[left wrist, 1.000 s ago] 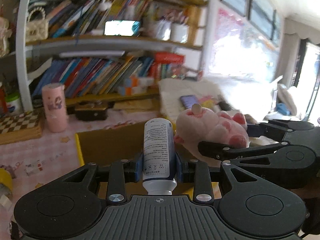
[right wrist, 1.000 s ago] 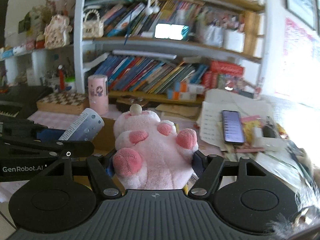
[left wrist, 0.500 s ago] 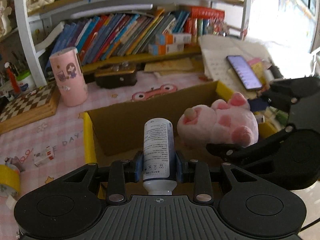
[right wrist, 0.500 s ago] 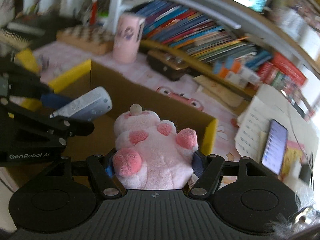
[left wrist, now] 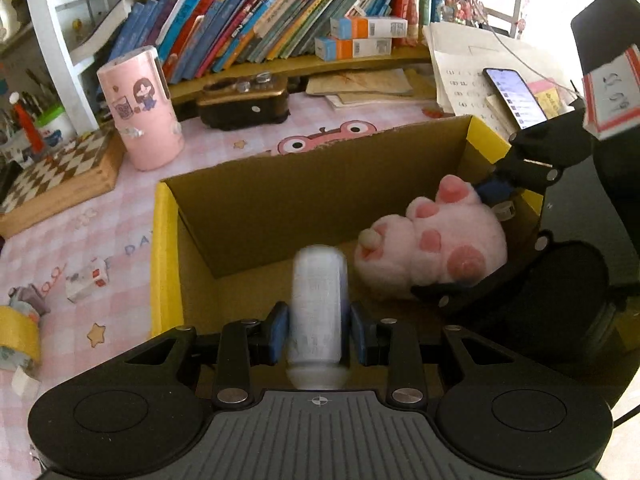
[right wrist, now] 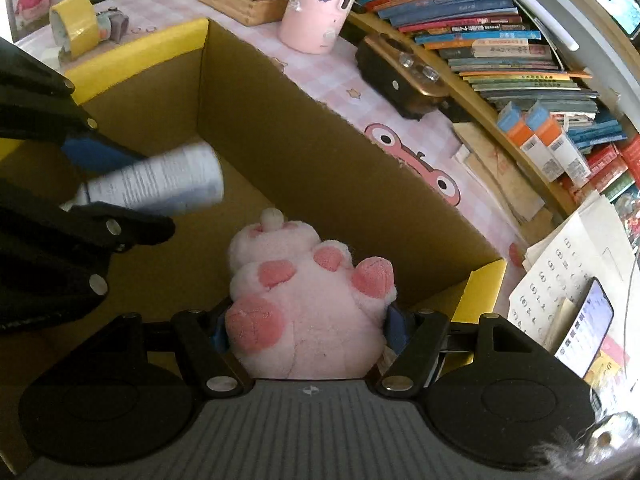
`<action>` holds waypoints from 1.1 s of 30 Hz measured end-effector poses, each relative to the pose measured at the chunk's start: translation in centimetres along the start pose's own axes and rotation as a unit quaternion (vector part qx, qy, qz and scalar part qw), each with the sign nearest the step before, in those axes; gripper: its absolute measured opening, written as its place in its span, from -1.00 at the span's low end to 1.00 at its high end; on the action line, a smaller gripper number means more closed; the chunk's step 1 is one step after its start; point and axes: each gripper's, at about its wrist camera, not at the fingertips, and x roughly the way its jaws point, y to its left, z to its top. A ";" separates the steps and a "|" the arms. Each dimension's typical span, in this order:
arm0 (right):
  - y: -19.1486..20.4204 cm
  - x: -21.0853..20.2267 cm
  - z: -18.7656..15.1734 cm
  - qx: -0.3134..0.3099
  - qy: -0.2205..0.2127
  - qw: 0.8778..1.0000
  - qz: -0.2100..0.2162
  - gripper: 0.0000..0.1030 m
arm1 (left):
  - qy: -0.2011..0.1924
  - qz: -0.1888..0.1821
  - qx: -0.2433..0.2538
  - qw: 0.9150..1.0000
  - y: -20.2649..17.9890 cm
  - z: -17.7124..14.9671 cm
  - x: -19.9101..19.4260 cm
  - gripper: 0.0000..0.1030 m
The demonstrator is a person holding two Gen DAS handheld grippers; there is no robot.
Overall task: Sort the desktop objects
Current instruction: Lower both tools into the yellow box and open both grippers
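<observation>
My left gripper (left wrist: 319,334) is shut on a white bottle (left wrist: 318,304) with small print, held over the open cardboard box (left wrist: 256,208). The bottle is blurred. It also shows in the right wrist view (right wrist: 160,186), at the left over the box. My right gripper (right wrist: 306,328) is shut on a pink plush toy (right wrist: 304,304) and holds it low inside the box (right wrist: 304,136), near its right end. The plush also shows in the left wrist view (left wrist: 436,240), to the right of the bottle.
A pink cylinder holder (left wrist: 138,108), a chessboard (left wrist: 56,172) and a dark case (left wrist: 244,100) stand behind the box. Yellow tape (left wrist: 16,332) lies at the left. A phone (left wrist: 514,96) lies on papers at the right. Bookshelves run along the back.
Both grippers have tilted down and moved over the box. The plush has gone lower into the box. The bottle is now above the box floor. Both grips are unchanged.
</observation>
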 end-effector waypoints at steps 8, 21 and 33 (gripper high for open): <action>-0.1 -0.5 0.1 0.009 -0.009 1.000 0.012 0.53 | -0.042 0.009 -0.008 0.999 -0.1 0.0 -1.7 -0.16; -1.6 -6.6 -0.8 0.110 -0.104 0.988 0.010 0.68 | -0.153 0.038 -0.071 0.985 2.3 -2.1 -9.3 0.30; -1.2 -12.4 -3.8 0.205 -0.175 0.963 -0.014 0.68 | -0.194 0.070 -0.063 0.976 4.4 -5.5 -12.8 0.54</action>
